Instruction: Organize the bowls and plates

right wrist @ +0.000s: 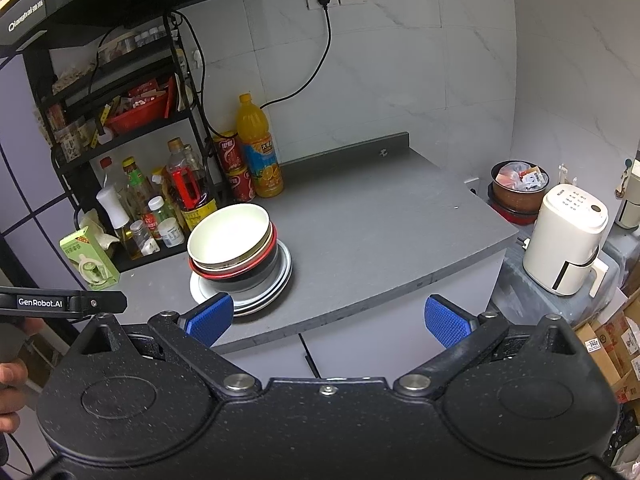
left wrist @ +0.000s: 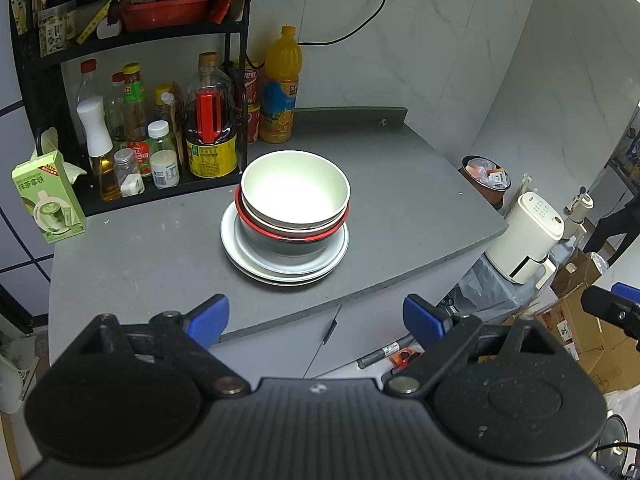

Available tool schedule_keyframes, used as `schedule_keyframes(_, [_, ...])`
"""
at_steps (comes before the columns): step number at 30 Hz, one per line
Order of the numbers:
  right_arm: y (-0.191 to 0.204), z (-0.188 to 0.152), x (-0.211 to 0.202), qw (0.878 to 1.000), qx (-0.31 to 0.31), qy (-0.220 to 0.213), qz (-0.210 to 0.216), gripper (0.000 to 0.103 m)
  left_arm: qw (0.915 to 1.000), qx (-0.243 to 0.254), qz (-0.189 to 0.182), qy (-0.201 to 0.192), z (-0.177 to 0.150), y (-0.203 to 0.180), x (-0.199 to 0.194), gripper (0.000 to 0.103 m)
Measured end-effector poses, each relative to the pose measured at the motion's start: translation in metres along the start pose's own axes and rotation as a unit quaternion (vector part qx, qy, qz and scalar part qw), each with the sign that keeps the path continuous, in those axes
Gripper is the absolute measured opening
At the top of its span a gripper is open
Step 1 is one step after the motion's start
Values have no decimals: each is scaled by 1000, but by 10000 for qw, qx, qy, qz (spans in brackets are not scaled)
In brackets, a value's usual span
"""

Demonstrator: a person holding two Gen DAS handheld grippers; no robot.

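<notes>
Standing as one stack near the middle of the grey tabletop (left wrist: 400,200): white plates (left wrist: 280,272) at the bottom, a dark bowl with a red rim (left wrist: 292,236) seated on them, a brownish bowl nested inside that, and a cream bowl (left wrist: 295,188) on top, tilted slightly toward the rack side. Same stack seen from the right wrist view, plates (right wrist: 276,288) underneath, cream bowl (right wrist: 228,236) uppermost, set toward the left portion of the tabletop (right wrist: 380,232). Positioned just behind and left of the stack: a black wire rack (left wrist: 236,92) loaded with sauce and oil bottles, with a red basket (left wrist: 164,12) on its upper shelf. Beside the rack, against the wall: an orange juice bottle (left wrist: 281,84) and red cans (left wrist: 250,104). At the left edge of the tabletop: a green carton (left wrist: 48,200). Beyond the right edge, lower down: a cream-coloured appliance (left wrist: 528,236) and a brown pot (left wrist: 486,180) filled with packets. Left tongs (left wrist: 316,320) released, blue pads spread wide, nothing between them, held short of the tabletop's front edge, well apart from the stack. Right tongs (right wrist: 328,318) likewise released, pads wide apart and gripping nothing, the left-hand pad overlapping the plates in view only, contact not confirmed.
</notes>
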State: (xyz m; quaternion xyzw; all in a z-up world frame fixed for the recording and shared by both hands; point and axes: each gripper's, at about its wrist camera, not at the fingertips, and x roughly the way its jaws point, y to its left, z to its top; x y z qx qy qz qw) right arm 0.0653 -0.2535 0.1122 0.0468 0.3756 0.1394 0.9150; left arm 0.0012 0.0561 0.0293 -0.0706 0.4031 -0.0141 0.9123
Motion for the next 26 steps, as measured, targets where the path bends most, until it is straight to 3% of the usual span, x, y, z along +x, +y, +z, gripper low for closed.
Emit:
schedule_keyframes(10, [-1, -2, 5, 10000, 14, 70, 6, 103, 9998, -164, -95, 72, 1, 3, 0, 93])
schedule_keyframes(26, [-4, -3, 15, 9998, 91, 127, 76, 103, 10000, -35, 18, 40, 2, 0, 4, 93])
